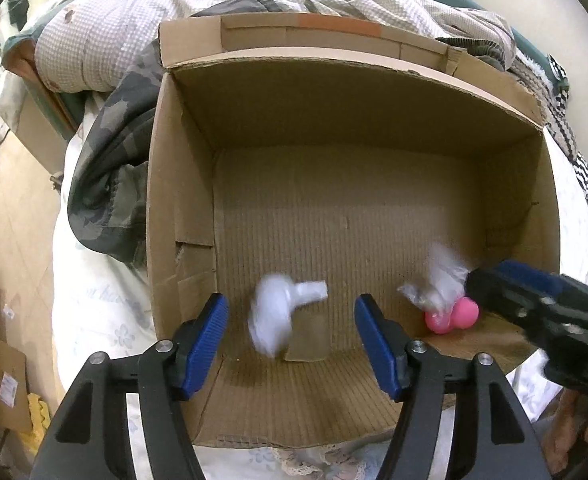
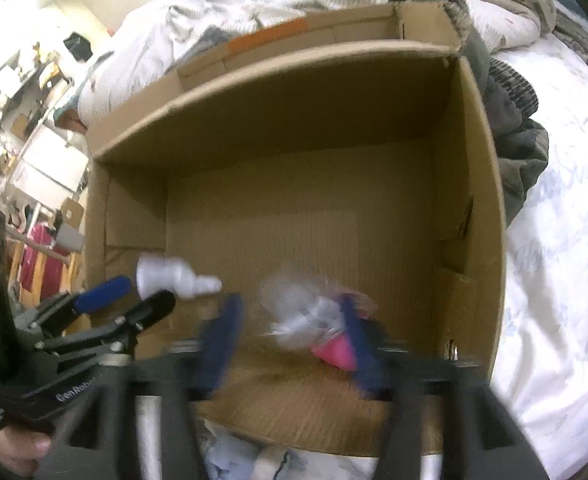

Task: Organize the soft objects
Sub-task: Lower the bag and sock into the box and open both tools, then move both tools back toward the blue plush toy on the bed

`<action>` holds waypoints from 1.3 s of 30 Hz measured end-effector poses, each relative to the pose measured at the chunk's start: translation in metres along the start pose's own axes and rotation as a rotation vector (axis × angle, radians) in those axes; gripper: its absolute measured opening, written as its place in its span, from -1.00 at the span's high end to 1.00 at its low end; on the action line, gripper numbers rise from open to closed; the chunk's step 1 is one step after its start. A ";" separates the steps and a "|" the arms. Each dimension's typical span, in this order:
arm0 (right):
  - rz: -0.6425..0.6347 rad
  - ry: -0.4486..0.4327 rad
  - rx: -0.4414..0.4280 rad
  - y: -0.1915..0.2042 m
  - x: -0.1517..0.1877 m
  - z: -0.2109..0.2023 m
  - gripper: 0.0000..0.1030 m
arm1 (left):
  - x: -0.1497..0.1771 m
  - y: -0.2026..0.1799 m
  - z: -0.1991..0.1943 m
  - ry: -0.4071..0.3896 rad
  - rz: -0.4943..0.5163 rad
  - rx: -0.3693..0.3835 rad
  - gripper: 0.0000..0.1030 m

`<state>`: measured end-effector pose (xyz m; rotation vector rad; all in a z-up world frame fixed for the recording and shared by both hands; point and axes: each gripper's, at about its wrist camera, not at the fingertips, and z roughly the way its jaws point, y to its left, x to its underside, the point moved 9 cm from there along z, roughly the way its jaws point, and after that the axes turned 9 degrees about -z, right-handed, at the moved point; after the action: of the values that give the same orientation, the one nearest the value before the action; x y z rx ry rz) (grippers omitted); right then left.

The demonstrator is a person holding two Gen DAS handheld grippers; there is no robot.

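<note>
An open cardboard box [image 1: 182,184] [image 2: 473,208] lies on the bed. My left gripper [image 1: 292,340] is open over its near edge; a blurred white mushroom-shaped soft toy [image 1: 278,312] [image 2: 174,276] is free between its fingers, inside the box. My right gripper [image 2: 290,336] is open at the box's near right; it also shows in the left wrist view [image 1: 489,280]. A pink soft toy in a clear plastic bag [image 1: 449,312] [image 2: 325,344] sits between its fingers, not clamped.
Rumpled blankets and clothes [image 1: 142,40] lie behind and to the left of the box. A white patterned sheet [image 2: 553,280] covers the bed to the right. Cardboard pieces [image 1: 2,380] stand on the floor at the left.
</note>
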<state>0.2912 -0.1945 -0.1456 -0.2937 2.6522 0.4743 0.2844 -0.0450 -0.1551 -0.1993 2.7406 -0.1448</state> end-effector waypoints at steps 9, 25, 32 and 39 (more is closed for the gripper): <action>0.004 -0.011 -0.012 -0.002 -0.001 -0.004 -0.50 | -0.003 0.002 -0.010 -0.021 -0.012 0.009 -0.23; -0.015 -0.046 -0.013 0.009 0.012 -0.043 -0.50 | 0.011 0.011 -0.067 -0.068 -0.068 0.068 -0.32; 0.015 -0.038 -0.023 0.012 0.032 -0.053 -0.50 | 0.026 0.018 -0.085 -0.083 -0.079 0.057 -0.33; -0.007 -0.021 -0.009 0.020 0.055 -0.060 -0.50 | 0.058 0.040 -0.089 -0.053 -0.107 0.033 -0.33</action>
<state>0.2149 -0.2054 -0.1131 -0.2987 2.6289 0.4846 0.1924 -0.0084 -0.1004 -0.3359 2.6731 -0.2114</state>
